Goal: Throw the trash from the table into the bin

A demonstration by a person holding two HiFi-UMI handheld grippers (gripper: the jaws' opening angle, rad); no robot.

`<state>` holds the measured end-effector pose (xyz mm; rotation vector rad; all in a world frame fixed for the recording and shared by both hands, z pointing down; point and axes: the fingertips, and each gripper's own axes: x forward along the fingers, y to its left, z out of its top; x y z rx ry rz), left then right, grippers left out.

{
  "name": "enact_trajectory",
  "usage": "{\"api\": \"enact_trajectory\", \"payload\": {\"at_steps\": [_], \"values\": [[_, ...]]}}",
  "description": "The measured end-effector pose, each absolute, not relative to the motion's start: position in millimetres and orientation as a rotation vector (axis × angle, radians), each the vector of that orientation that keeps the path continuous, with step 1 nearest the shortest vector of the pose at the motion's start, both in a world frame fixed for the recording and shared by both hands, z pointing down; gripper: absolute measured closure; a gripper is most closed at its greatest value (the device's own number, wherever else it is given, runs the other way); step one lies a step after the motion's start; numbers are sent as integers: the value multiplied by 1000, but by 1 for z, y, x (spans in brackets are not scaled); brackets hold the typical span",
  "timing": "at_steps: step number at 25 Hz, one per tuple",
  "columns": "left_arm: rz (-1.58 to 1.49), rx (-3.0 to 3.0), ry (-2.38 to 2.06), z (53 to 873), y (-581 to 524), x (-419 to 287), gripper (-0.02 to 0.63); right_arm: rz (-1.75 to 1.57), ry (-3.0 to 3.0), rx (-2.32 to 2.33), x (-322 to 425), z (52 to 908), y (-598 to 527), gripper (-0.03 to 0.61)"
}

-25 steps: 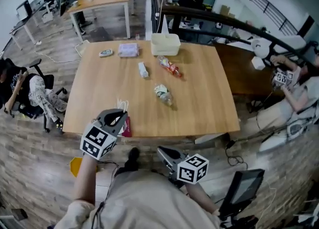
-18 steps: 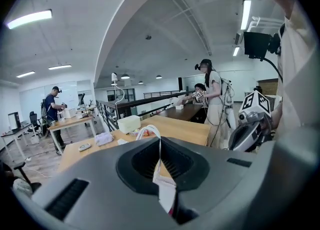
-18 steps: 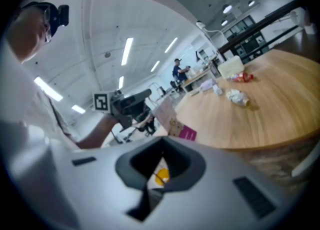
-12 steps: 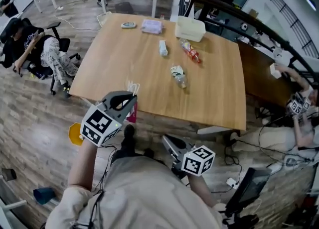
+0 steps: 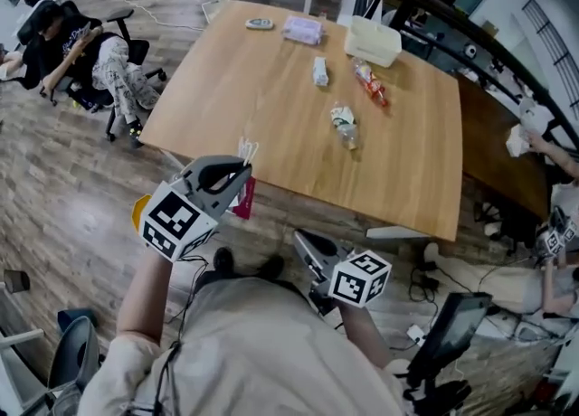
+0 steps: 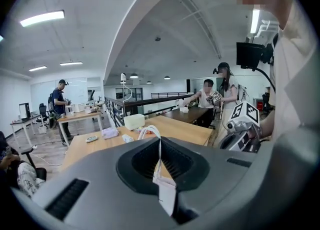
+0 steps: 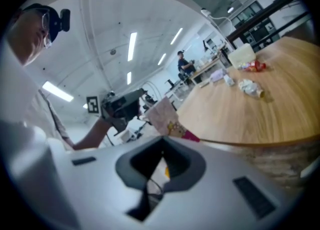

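Pink wrapper [image 5: 242, 201] pinched in left gripper [image 5: 242, 171]; right gripper [image 5: 303, 241] closed, empty | grip firm; release only above bin

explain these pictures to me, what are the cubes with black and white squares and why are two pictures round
There is no robot: a person holds a two-jaw gripper in each hand, and the marked cubes are part of those grippers. The wide picture comes from a camera on the person's head, looking down. The two round pictures come from cameras riding on each gripper, looking along its jaws. The left gripper is shut on a pink and white wrapper, just off the near edge of the wooden table. The right gripper is shut, with nothing seen in it. On the table lie a crumpled piece of trash, a red packet, a small white packet, a white box, a pale pouch and a remote-like item.
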<state>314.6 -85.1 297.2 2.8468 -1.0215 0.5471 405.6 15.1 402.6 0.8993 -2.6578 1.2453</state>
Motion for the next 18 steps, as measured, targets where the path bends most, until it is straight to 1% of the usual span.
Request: {"api": "enact_trajectory", "payload": {"at_steps": [8, 18], "values": [[512, 2830, -1027, 297, -76, 299, 588, 1257, -2664, 816, 380, 405, 14, 574], [437, 2802, -1012, 299, -60, 253, 588, 1209, -2638, 770, 331, 398, 18, 574]]}}
